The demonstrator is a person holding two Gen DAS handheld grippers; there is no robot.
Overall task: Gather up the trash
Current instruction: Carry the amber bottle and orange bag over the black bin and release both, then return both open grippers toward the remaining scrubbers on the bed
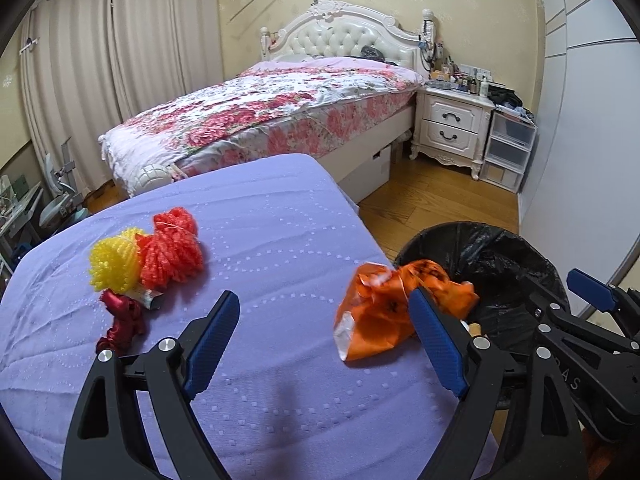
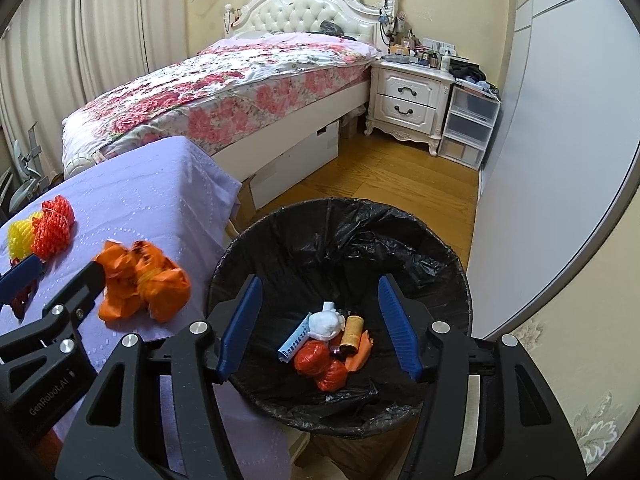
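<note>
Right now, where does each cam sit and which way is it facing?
Left wrist: on the left gripper, angled down over the purple-covered table; sees the orange bag, mesh nets and its own open jaws, plus the right gripper at the edge.
Right wrist: on the right gripper, angled down into the black-lined trash bin; own jaws open, nothing between them; the left gripper shows at the left.
Shared: orange bag, nets, bin, table, bed, nightstand.
</note>
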